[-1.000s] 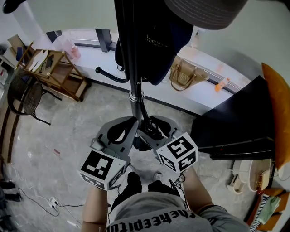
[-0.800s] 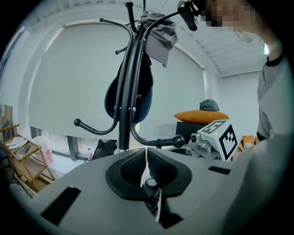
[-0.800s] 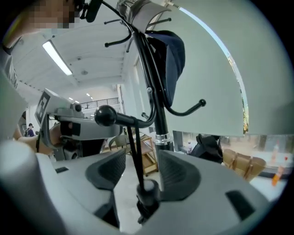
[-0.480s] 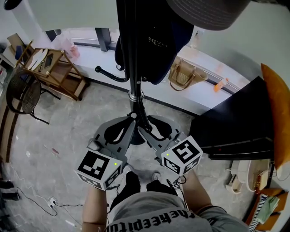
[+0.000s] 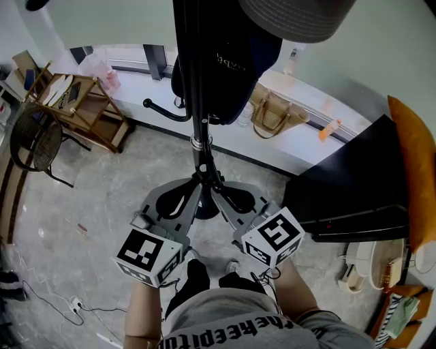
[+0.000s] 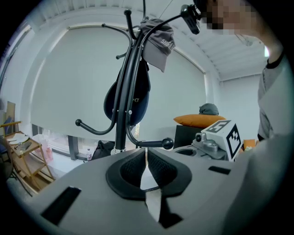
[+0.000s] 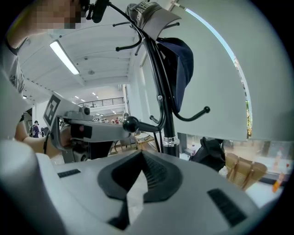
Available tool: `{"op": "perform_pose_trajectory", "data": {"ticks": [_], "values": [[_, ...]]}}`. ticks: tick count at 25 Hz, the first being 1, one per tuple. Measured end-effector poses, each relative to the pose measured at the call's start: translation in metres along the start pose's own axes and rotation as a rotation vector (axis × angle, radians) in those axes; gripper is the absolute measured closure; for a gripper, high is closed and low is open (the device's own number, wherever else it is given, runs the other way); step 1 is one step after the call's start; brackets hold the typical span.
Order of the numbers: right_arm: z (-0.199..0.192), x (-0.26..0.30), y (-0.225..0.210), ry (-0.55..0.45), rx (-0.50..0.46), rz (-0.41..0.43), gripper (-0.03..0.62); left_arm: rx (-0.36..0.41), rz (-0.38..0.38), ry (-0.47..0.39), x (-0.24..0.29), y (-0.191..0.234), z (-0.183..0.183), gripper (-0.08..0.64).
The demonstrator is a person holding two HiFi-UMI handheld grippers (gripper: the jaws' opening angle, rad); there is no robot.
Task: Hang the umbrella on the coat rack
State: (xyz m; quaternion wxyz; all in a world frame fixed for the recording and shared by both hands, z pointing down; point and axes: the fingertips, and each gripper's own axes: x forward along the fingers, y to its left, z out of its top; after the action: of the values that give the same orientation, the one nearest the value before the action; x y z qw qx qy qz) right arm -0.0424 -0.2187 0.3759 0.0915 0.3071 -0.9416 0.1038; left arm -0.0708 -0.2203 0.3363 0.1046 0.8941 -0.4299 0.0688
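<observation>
The black coat rack's pole (image 5: 198,123) stands straight ahead, with ball-ended hooks (image 5: 147,105) low on it. A slim black folded umbrella (image 5: 184,68) seems to hang close along the pole, hard to tell from it. A navy bag (image 5: 235,75) and a grey hat (image 5: 300,17) hang higher up. My left gripper (image 5: 198,180) and right gripper (image 5: 214,187) are both shut and empty, their tips side by side just before the lower pole. In the left gripper view the left gripper (image 6: 146,153) has pads that meet. The right gripper (image 7: 141,156) also holds nothing.
A wooden folding stand (image 5: 82,102) and a dark chair (image 5: 37,143) stand at the left. A tan handbag (image 5: 279,112) leans on the window ledge. A black cabinet (image 5: 354,184) with an orange cushion (image 5: 412,170) fills the right. Cables lie on the floor (image 5: 68,300).
The right gripper's jaws, open around the lower pole a second ago, have closed on nothing. Both grippers have drawn back slightly towards me.
</observation>
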Motion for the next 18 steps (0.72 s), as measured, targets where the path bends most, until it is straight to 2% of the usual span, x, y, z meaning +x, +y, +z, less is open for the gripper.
{"op": "perform_pose_trajectory", "data": {"ticks": [18], "values": [[0.026,-0.042,0.033,-0.052,-0.058,0.069,0.581,-0.024,0.026,-0.084,-0.028,-0.041,0.005,0.535]]}}
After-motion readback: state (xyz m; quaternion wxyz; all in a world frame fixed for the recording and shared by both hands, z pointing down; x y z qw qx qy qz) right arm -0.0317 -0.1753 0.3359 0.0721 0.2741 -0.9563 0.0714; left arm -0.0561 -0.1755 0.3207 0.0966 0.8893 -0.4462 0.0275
